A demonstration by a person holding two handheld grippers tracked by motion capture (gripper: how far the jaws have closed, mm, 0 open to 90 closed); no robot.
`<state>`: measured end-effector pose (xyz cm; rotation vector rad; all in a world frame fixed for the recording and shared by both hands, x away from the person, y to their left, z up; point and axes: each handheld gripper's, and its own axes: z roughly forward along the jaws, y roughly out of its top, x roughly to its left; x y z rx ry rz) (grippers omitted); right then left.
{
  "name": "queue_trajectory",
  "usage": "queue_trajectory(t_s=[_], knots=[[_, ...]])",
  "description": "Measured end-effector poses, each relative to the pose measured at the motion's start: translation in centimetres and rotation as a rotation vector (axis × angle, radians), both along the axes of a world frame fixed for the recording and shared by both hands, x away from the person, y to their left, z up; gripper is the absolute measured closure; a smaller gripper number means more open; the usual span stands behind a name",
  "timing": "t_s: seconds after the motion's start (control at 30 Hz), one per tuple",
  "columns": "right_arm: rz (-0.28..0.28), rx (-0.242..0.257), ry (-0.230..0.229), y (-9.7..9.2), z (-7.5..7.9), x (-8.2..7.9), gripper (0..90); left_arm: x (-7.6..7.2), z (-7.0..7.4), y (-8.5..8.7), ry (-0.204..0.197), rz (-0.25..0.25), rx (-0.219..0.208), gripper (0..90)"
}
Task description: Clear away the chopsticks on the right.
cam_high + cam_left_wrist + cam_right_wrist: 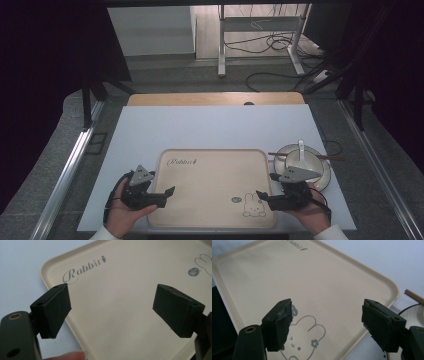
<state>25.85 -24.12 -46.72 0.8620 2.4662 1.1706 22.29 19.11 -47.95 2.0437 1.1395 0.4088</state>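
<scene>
A: Two containers sit on the white surface: a beige tray in the middle and a white bowl just beside its right edge.

B: Contents of each?

A: Tray: nothing on it; its floor carries the word "Rabbit" at the far left corner and a rabbit drawing at the near right corner. Bowl: a white spoon stands in it, handle pointing away from the person, and brown chopsticks lie across its far rim.

B: Position of the grippers?

A: Left gripper hovers over the tray's near left edge; right gripper over the near right corner, beside the rabbit drawing.

B: State of the jaws?

A: Both pairs stand wide apart with nothing between them; neither touches the tray.
</scene>
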Motion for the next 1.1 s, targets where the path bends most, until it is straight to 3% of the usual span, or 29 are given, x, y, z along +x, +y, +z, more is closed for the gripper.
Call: queue_trajectory(t_s=[0.27, 0.43, 0.6, 0.63, 0.67, 0.7, 0.77, 0.8, 0.93, 0.97, 1.0, 1.03, 1.1], knots=[[0.001, -0.022, 0.005, 0.2, -0.2, 0.2, 25.0, 0.8, -0.5, 0.5, 0.027, 0.012, 0.012, 15.8], [-0.01, -0.017, -0.009, -0.1, 0.4, 0.2, 26.9, 0.9, -0.4, 0.5, 0.021, 0.019, 0.019, 16.1], [-0.042, 0.003, -0.046, -1.1, 4.0, 1.3, 29.5, 0.7, -0.4, 0.2, 0.017, 0.013, 0.03, 16.0], [-0.042, 0.003, -0.046, -1.1, 4.0, 1.3, 29.5, 0.7, -0.5, 0.2, 0.019, 0.009, 0.032, 16.0], [-0.071, 0.01, -0.056, -1.8, 5.5, 1.9, 29.7, 0.7, -0.6, 0.1, 0.024, 0.007, 0.031, 15.9], [-0.071, 0.01, -0.056, -1.8, 5.5, 1.9, 29.7, 0.7, -0.6, 0.1, 0.024, 0.007, 0.031, 15.8], [-0.131, -0.012, -0.076, -3.2, 7.4, 3.2, 30.9, 0.8, -0.7, 0.2, 0.027, 0.004, 0.033, 15.7], [-0.131, -0.012, -0.076, -3.2, 7.4, 3.2, 30.9, 0.8, -0.8, 0.2, 0.028, 0.002, 0.035, 15.7], [-0.189, -0.018, -0.066, -6.1, 8.7, 5.5, 35.0, 1.0, -0.9, 0.2, 0.033, 0.01, 0.034, 15.5], [-0.24, -0.026, -0.055, -7.8, 8.8, 6.8, 37.2, 1.0, -0.8, 0.2, 0.034, 0.008, 0.038, 15.4], [-0.24, -0.026, -0.055, -7.8, 8.8, 6.8, 37.2, 1.0, -0.8, 0.2, 0.033, 0.007, 0.04, 15.4], [-0.296, -0.027, -0.052, -9.5, 8.6, 8.0, 38.9, 1.0, -0.8, 0.2, 0.033, 0.007, 0.042, 15.3], [-0.327, -0.028, -0.051, -10.4, 8.5, 8.6, 40.9, 1.0, -0.9, 0.1, 0.034, 0.005, 0.047, 15.3]])
